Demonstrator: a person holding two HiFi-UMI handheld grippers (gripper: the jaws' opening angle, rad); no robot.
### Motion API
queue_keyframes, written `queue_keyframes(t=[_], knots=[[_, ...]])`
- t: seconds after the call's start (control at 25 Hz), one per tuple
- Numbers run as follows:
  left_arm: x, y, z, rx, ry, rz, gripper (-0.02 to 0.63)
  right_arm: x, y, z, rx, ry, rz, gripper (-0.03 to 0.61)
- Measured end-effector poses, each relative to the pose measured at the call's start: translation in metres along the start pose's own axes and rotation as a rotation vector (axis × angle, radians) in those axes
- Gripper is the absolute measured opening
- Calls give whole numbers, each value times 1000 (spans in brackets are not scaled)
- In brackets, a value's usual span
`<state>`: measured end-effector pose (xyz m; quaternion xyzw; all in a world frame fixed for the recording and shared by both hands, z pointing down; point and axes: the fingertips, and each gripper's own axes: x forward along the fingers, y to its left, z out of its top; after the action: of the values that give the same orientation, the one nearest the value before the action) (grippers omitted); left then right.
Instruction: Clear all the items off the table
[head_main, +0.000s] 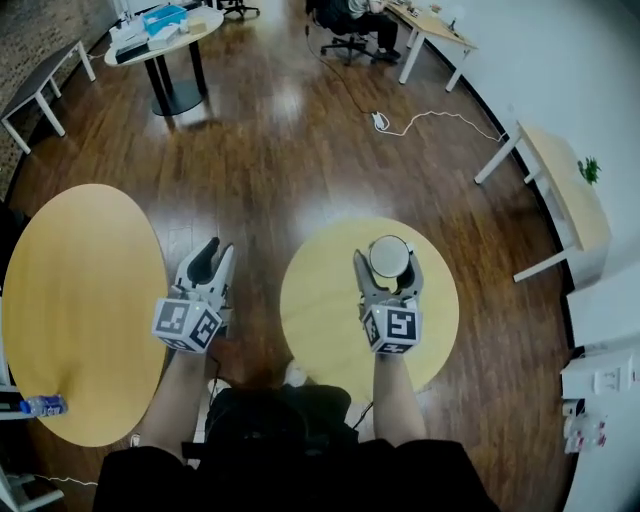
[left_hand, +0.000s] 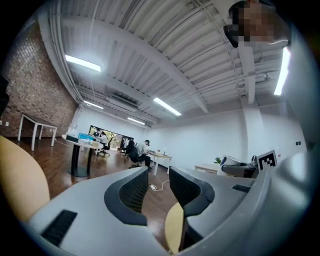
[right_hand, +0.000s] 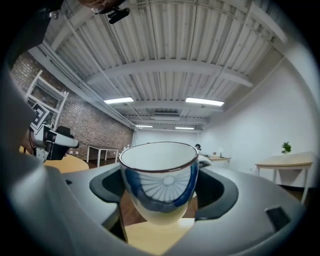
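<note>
Removal of the cup (right_hand: 159, 172) seems under way: the right gripper (head_main: 388, 262) pinches it above the small round table (head_main: 320, 300), left gripper (head_main: 220, 250) slightly parted, empty; next, carry it clear.

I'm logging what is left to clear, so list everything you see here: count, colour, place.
white ceramic cup with blue pattern: one, white and blue, between the right claw's jaws
small round wooden table: one, yellow, below the right claw
large round wooden table: one, yellow, at left
plastic bottle: one, clear with blue label, by the large table's near left edge
round white table: one, white, far left, carrying boxes
power strip with cable: one, white, on the wooden floor
potted plant: one, green, on a side table at right
seated person: one, at the far desk
left claw: one, grey, open and empty, above the floor
right claw: one, grey, closed on the cup
</note>
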<state>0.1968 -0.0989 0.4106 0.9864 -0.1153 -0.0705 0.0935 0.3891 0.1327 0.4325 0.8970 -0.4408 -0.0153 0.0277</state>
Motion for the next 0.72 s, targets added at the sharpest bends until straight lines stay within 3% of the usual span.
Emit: queue_keyframes(t=[0.32, 0.48, 0.72], knots=[[-107, 90, 44, 36, -63, 251, 132, 68, 143, 42, -11, -53, 294, 405], [-177, 143, 74, 76, -119, 410, 132, 94, 242, 63, -41, -96, 480, 405], [-274, 199, 101, 92, -171, 576, 132, 98, 371, 71, -55, -102, 666, 405]])
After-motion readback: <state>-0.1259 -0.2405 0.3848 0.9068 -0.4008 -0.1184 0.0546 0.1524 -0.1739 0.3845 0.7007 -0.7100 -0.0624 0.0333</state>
